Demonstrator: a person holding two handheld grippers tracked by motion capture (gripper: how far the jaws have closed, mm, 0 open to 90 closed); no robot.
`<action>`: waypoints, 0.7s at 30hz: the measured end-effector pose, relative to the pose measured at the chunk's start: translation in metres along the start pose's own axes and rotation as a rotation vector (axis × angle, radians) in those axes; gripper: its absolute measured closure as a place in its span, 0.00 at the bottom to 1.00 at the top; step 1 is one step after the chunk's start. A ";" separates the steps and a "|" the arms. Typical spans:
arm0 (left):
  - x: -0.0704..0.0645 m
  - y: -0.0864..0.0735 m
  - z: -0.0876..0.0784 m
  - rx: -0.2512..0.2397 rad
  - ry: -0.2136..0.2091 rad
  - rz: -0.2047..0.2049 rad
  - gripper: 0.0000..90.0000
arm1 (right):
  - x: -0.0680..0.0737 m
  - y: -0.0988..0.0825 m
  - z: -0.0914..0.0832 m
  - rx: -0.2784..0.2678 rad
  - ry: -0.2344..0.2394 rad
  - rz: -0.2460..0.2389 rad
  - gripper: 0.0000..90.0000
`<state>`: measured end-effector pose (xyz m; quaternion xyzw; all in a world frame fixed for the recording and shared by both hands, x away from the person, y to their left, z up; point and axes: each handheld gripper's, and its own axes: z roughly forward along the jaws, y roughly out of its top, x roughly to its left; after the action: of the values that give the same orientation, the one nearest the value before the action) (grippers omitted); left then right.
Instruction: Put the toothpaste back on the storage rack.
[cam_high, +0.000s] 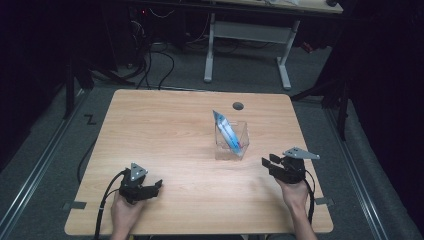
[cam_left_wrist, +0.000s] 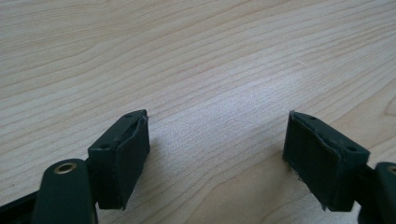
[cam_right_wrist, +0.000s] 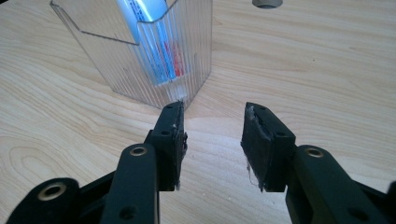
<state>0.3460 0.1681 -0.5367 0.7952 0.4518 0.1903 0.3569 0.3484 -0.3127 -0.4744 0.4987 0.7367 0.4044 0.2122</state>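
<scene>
A clear ribbed holder (cam_high: 232, 141) is set on the wooden table (cam_high: 165, 130), with a blue and white tube (cam_high: 226, 131) leaned inside; its red and blue print is too blurred to be read. The right gripper (cam_right_wrist: 212, 140) is held just beside the holder, jaws apart and empty. The left gripper (cam_left_wrist: 215, 158) is spread over bare wood.
</scene>
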 end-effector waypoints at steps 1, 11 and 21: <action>0.000 0.000 0.000 0.000 0.000 0.000 0.26 | -0.001 -0.002 0.001 0.005 -0.003 0.006 0.65; 0.000 0.000 0.000 0.002 0.001 0.002 0.26 | -0.005 -0.008 0.002 0.029 -0.018 -0.005 0.65; 0.000 0.000 0.000 0.001 0.001 0.002 0.26 | -0.010 -0.018 0.007 0.067 -0.026 0.005 0.65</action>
<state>0.3460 0.1680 -0.5367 0.7959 0.4512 0.1907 0.3559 0.3474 -0.3218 -0.4937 0.5127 0.7457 0.3733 0.2040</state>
